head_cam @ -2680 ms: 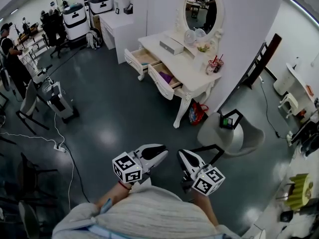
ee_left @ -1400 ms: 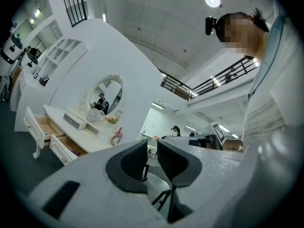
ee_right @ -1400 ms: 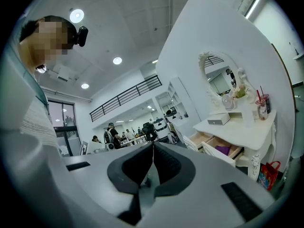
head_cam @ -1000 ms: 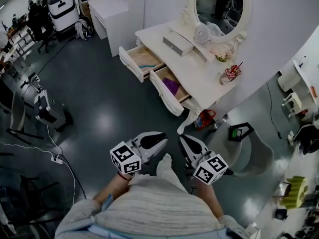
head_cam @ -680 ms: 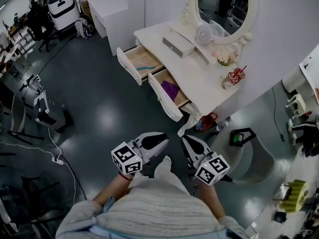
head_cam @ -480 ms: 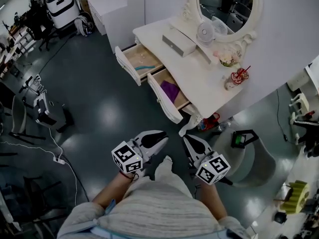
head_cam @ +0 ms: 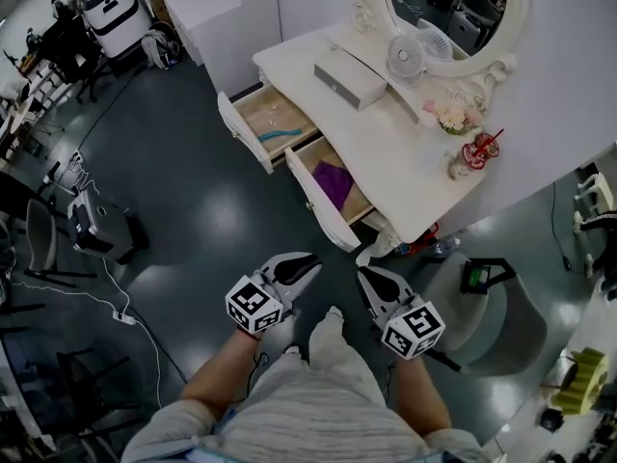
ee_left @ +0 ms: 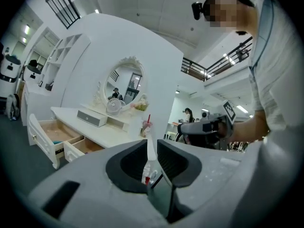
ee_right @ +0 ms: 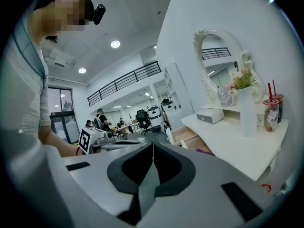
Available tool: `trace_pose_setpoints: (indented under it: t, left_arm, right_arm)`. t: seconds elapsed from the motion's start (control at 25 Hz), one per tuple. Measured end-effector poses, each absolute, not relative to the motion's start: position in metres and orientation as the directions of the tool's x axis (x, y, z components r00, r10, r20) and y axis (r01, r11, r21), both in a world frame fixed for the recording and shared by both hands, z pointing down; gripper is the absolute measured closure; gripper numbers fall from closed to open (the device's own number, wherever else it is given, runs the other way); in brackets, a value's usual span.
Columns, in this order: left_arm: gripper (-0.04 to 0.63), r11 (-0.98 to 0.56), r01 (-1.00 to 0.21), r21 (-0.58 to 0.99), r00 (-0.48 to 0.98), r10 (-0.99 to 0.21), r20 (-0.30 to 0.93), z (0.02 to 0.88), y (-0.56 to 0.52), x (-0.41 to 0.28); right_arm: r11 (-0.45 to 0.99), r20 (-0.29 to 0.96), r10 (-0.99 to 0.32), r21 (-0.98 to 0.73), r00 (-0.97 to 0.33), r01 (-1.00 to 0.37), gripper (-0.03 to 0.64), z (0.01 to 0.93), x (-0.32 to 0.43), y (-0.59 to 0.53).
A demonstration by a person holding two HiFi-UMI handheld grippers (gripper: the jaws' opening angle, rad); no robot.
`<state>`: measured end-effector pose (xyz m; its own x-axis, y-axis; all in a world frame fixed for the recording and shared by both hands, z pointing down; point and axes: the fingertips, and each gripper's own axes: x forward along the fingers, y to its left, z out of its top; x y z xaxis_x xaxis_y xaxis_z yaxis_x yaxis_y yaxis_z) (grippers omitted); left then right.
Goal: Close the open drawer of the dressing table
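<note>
Before the dressing table [head_cam: 400,138] — left gripper [head_cam: 307,260] barely parted, right gripper [head_cam: 367,275] closed, both empty.

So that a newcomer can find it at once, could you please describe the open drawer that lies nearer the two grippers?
Find the white dressing table with the oval mirror; two wood-lined drawers stand pulled out of its front. The nearer drawer, the lower right one in the head view, is the one meant. It alone holds a purple cloth, while its neighbour holds a slim teal object.
</note>
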<state>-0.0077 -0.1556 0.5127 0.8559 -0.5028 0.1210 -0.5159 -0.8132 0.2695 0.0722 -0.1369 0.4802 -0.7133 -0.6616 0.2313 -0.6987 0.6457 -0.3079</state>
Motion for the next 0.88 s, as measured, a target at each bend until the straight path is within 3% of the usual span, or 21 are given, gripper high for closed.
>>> trace_pose_setpoints:
  t: [0.48,0.88]
  left_arm:
    - [0.517,-0.771,-0.610,0.185,0.780,-0.543,0.310,0.602,-0.229,-0.019]
    - [0.423,-0.756,-0.640,0.138,0.726,-0.535,0.432,0.657,-0.273,-0.024]
  right_arm:
    - [0.642,0.292,-0.647,-0.291,-0.705,-0.709,0.606,0.528,0.075,-0.174]
    - [0.639,0.309,-0.640,-0.294,-0.703,-0.711,0.606,0.546,0.089,-0.193]
